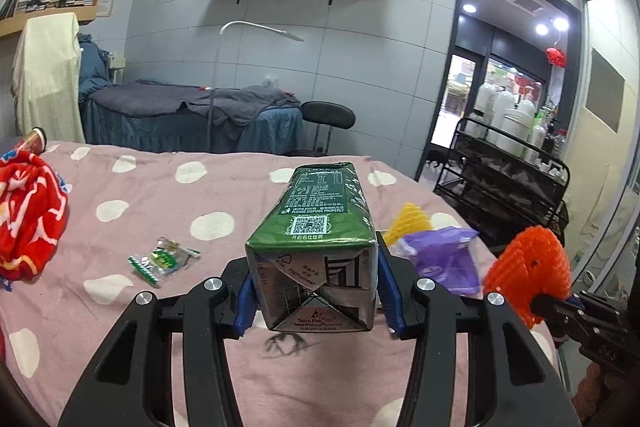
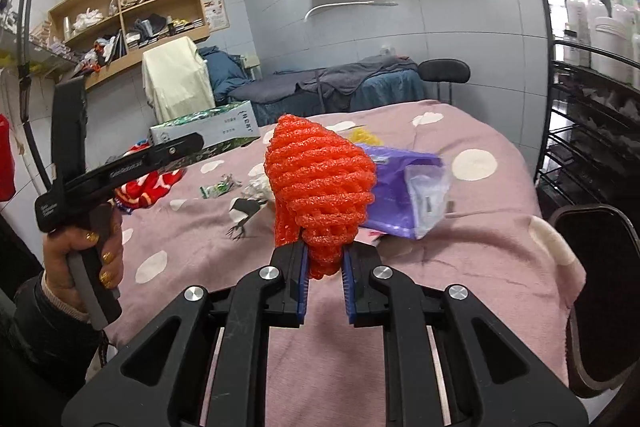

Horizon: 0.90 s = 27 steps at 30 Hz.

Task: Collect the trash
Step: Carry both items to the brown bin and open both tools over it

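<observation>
Left wrist view shows the left gripper (image 1: 312, 291) holding a green drink carton (image 1: 316, 239) by its folded base, the jaws half wide and pressed on both sides, so the long body points forward above the pink dotted bedcover (image 1: 120, 187). Right wrist view shows the right gripper (image 2: 325, 271) with narrow jaws pinching the soft end of an orange foam fruit net (image 2: 316, 179). On the bedcover lie a green candy wrapper (image 1: 162, 261), a purple plastic bag (image 1: 444, 263) and a yellow foam net (image 1: 408, 223), probably next to collect.
</observation>
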Each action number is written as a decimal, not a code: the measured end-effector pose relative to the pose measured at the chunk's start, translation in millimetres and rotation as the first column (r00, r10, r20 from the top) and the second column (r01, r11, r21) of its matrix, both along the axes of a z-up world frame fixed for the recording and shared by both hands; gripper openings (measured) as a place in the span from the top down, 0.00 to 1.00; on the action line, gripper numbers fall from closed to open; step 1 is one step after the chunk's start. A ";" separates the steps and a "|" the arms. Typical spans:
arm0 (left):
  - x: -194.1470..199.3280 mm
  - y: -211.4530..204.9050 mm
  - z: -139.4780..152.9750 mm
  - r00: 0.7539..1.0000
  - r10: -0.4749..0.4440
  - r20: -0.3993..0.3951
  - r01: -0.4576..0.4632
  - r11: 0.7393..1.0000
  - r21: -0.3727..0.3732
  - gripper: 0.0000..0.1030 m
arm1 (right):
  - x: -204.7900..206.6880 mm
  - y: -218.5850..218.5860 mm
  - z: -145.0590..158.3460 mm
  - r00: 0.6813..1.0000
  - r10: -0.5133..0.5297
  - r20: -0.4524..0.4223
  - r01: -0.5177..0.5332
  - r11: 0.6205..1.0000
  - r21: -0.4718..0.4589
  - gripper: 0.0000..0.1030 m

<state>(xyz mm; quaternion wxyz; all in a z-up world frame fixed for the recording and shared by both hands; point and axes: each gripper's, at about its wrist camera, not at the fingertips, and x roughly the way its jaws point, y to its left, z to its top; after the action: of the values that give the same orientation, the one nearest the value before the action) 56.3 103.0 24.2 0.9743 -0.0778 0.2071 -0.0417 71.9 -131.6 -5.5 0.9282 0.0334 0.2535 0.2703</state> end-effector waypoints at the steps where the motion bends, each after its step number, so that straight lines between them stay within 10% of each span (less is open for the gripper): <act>1: -0.5 -8.9 0.5 1.000 -0.023 0.003 0.023 1.000 -0.002 0.52 | 1.0 -9.9 0.9 1.000 -0.028 0.005 0.028 1.000 0.003 0.86; 9: 12.6 -90.8 5.6 0.961 -0.276 0.009 0.276 0.961 -0.031 0.52 | 11.0 -112.3 1.6 0.942 -0.336 -0.004 0.336 0.942 -0.005 0.86; 15: 25.1 -147.3 -1.8 0.907 -0.422 -0.020 0.421 0.906 -0.036 0.52 | 42.2 -193.4 -32.7 0.813 -0.568 -0.129 0.558 0.823 -0.107 0.85; 27: 39.1 -209.6 -20.4 0.815 -0.566 -0.121 0.564 0.824 -0.056 0.52 | 114.0 -255.1 -125.4 0.645 -0.669 -0.370 0.600 0.743 -0.296 0.85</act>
<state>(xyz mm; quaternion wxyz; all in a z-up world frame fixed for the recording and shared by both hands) 95.4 -106.6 3.8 0.9014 -0.0238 0.2845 -0.3254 185.9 -386.6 -131.0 0.8771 0.1141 0.4539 -0.1078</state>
